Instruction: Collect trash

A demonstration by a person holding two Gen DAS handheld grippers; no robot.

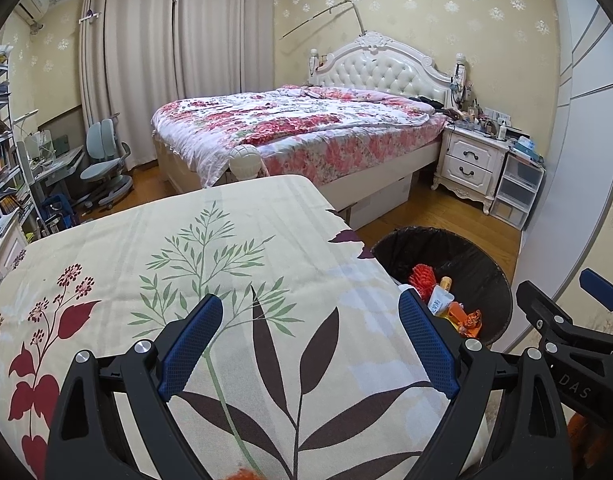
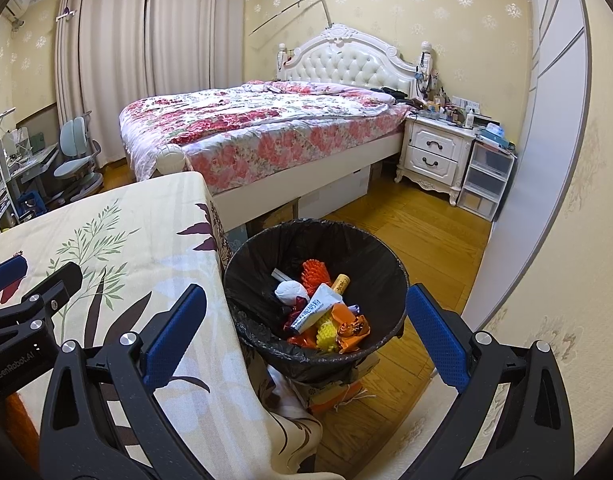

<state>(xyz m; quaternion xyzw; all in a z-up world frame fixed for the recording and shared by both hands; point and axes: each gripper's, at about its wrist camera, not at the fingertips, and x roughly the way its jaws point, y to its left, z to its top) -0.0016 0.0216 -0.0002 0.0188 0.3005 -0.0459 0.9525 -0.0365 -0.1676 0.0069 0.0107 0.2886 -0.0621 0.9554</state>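
The trash [image 2: 326,316] is lying heaped inside the bin [image 2: 390,268], a round pail lined with a black bag that is standing on the wooden floor just off the table's right edge. In the heap a white tube [image 2: 314,308], an orange bristly piece [image 2: 316,272], a crumpled white ball [image 2: 291,292], a yellow mesh scrap [image 2: 326,334] and orange wrappers [image 2: 352,330] are showing. The bin seems to be sitting on something beneath it, a bundle tied with string, though what it is cannot be told.

The right gripper [image 2: 306,336] is hovering over the bin with its jaws wide apart and nothing between them. The left gripper [image 1: 310,344] is hanging above the table [image 1: 246,216] near its front edge, jaws also spread and empty. The leaf-patterned cloth is looking bare across the visible tabletop, apart from a blurred orange patch at the very front edge that is too cut off to identify.

Judging from this, the collecting looks nearly or fully finished. The risk now is the bin itself: perched on that bundle, it could be tipping if a gripper knocks its rim, spilling the pile. The loose bag edge could also be catching on a finger as it pulls away.
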